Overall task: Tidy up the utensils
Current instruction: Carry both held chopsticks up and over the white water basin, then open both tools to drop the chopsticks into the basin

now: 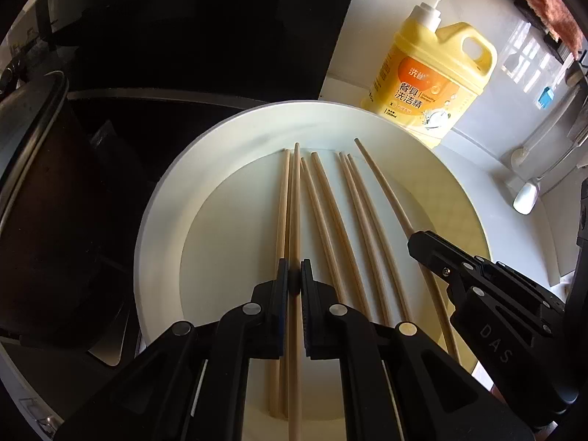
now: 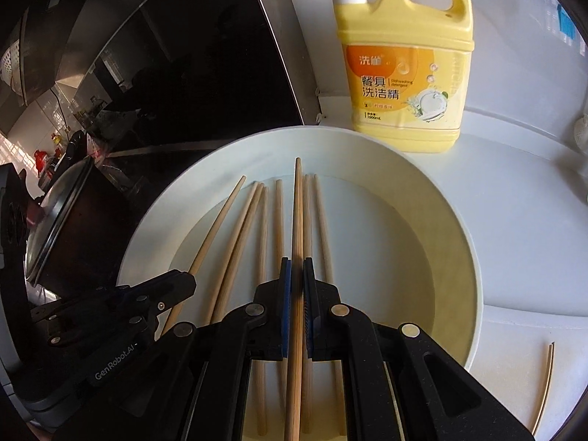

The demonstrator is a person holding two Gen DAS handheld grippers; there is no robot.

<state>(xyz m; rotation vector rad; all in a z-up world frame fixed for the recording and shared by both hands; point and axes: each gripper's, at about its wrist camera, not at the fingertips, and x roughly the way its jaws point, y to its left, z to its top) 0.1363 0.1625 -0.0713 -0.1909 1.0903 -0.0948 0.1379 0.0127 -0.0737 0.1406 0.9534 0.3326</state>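
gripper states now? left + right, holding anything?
Left gripper: shut on a chopstick, over the plate.
Right gripper: shut on another chopstick.

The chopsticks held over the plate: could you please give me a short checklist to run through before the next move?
1. Left gripper shut on one chopstick: ok.
2. Right gripper shut on its own chopstick: ok.
3. Each held stick lies straight along its fingers: ok.
4. The two grippers are clear of each other: ok, a gap shows between them.
5. Loose chopsticks lie inside the plate: ok.
6. Detergent bottle stands clear beyond the plate rim: ok.
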